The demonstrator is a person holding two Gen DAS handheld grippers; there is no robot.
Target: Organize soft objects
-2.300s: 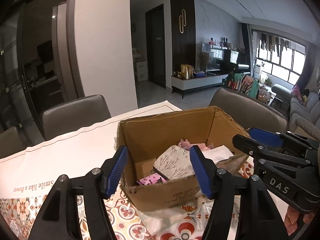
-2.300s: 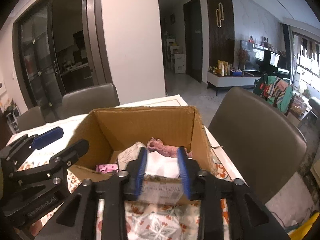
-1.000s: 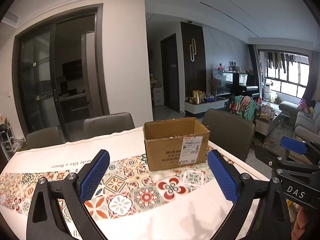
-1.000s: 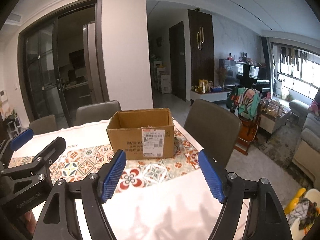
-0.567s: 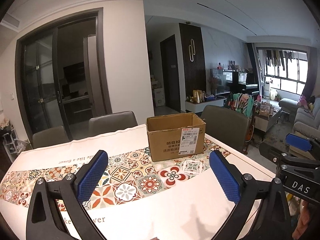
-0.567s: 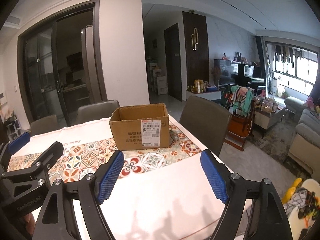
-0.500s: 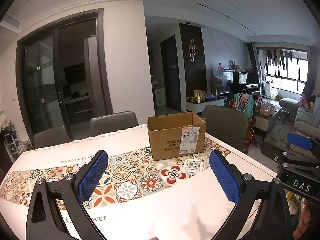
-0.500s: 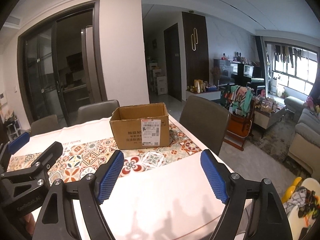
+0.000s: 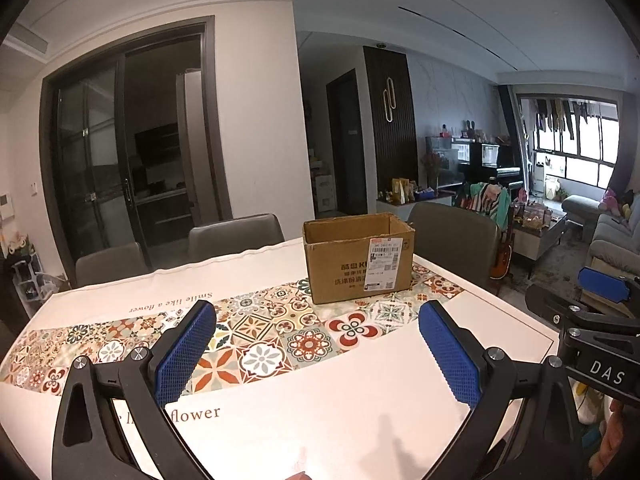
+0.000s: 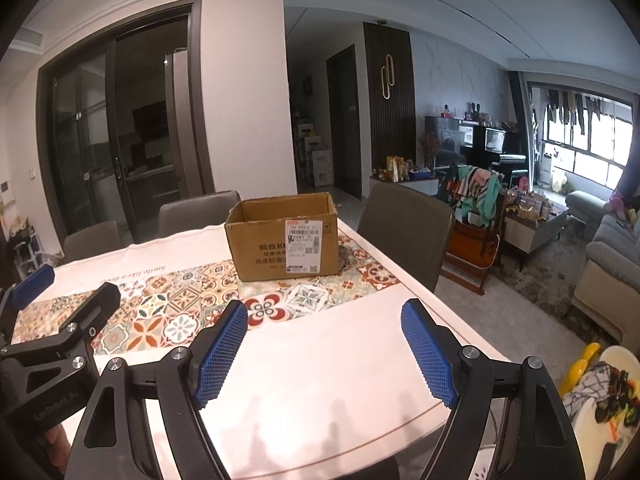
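Observation:
An open cardboard box (image 9: 358, 258) (image 10: 286, 236) with a shipping label stands at the far end of the table; its contents are hidden from here. My left gripper (image 9: 318, 320) is open, well back from the box, with nothing between its blue pads. The right gripper (image 10: 324, 322) is likewise open and empty, near the table's front edge. In the left wrist view the right gripper (image 9: 600, 300) shows at the right edge. The left gripper (image 10: 52, 292) appears at the left of the right wrist view. No soft objects lie on the table.
The table (image 9: 360, 400) carries a white cloth with a patterned tile runner (image 9: 256, 332). Grey chairs (image 9: 236, 236) (image 10: 404, 232) stand behind and to the right. A sofa (image 10: 608, 260) and cluttered living room lie to the right.
Both grippers have drawn back from the box, which now looks smaller and farther off. More of the tablecloth shows in front. Both stay open.

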